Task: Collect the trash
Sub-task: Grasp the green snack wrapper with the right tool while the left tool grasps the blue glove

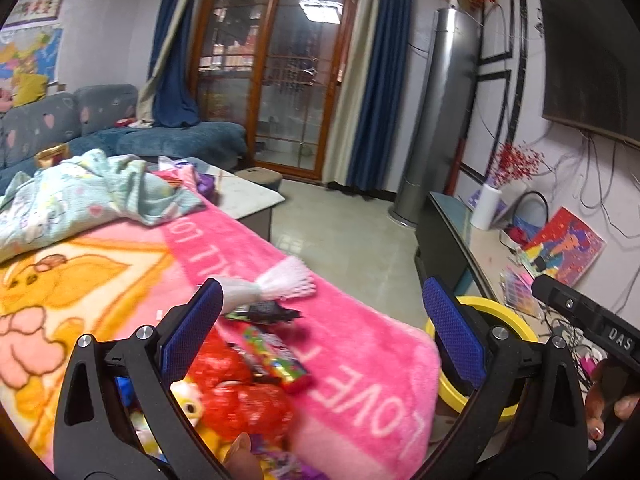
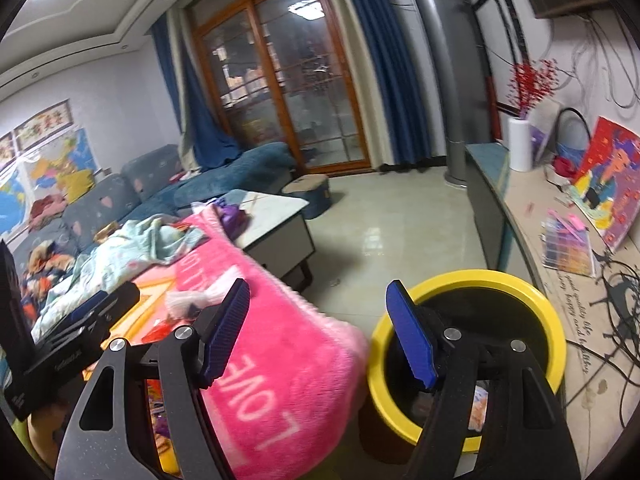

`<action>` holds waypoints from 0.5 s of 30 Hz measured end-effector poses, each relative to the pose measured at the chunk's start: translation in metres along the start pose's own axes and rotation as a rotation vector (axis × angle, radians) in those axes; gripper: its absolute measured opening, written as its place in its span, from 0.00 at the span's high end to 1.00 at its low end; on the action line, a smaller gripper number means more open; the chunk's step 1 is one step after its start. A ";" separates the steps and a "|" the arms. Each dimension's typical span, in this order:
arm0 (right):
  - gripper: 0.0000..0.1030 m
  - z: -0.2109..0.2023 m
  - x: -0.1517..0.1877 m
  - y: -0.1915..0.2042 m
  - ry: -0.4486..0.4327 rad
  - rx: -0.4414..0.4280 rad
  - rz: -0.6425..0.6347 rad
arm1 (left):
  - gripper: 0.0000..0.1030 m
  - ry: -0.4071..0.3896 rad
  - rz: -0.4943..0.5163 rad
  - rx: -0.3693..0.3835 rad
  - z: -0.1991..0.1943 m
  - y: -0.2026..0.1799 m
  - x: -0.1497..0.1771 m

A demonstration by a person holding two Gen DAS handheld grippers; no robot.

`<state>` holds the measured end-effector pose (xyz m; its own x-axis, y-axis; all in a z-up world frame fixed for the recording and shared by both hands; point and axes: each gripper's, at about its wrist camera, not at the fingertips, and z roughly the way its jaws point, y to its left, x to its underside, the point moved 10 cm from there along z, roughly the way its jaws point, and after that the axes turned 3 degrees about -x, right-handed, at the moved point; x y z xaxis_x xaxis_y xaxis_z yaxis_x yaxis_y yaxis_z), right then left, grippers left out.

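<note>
My left gripper (image 1: 324, 328) is open above the pink blanket (image 1: 360, 360), with nothing between its blue pads (image 1: 200, 328). Under it lies a heap of trash: a white foam net (image 1: 280, 282), a black wrapper (image 1: 264, 312), a colourful candy wrapper (image 1: 276, 360) and red mesh (image 1: 244, 396). My right gripper (image 2: 320, 336) is open and holds nothing. It hangs over the blanket's edge and the yellow-rimmed bin (image 2: 552, 320), its right pad above the bin's mouth. Wrappers (image 2: 478, 408) lie at the bin's bottom. The bin's rim (image 1: 516, 320) shows behind my left gripper's right finger.
A light blue blanket (image 1: 80, 200) is bunched at the far end of the pink one. Beyond stand a white-topped coffee table (image 2: 276, 216) and a blue sofa (image 1: 180, 140). A low cabinet (image 2: 532, 232) with papers and cables runs along the right wall. Tiled floor (image 2: 392, 232) lies between.
</note>
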<state>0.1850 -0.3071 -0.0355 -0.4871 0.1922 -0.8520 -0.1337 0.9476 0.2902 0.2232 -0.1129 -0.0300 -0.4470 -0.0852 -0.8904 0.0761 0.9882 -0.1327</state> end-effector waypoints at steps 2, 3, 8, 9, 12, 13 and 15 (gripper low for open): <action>0.34 0.003 0.000 0.012 0.010 -0.022 -0.019 | 0.11 -0.010 -0.015 -0.017 -0.004 0.012 -0.003; 0.34 0.005 0.001 0.017 0.014 -0.029 -0.026 | 0.11 -0.014 -0.021 -0.023 -0.006 0.016 -0.003; 0.34 0.014 0.005 0.045 0.043 -0.079 -0.067 | 0.11 -0.031 -0.054 -0.061 -0.017 0.045 -0.007; 0.34 0.015 0.006 0.049 0.048 -0.086 -0.072 | 0.11 -0.034 -0.063 -0.070 -0.020 0.052 -0.008; 0.34 0.020 0.009 0.069 0.067 -0.115 -0.099 | 0.11 -0.037 -0.079 -0.090 -0.024 0.066 -0.009; 0.34 0.022 0.011 0.075 0.070 -0.121 -0.108 | 0.11 -0.038 -0.088 -0.098 -0.025 0.072 -0.008; 0.34 0.025 0.013 0.085 0.078 -0.136 -0.125 | 0.11 -0.039 -0.099 -0.109 -0.028 0.080 -0.007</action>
<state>0.1890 -0.2172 -0.0331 -0.5241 0.0503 -0.8501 -0.3099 0.9186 0.2454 0.2076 -0.0300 -0.0217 -0.4128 -0.1856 -0.8917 -0.0652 0.9825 -0.1743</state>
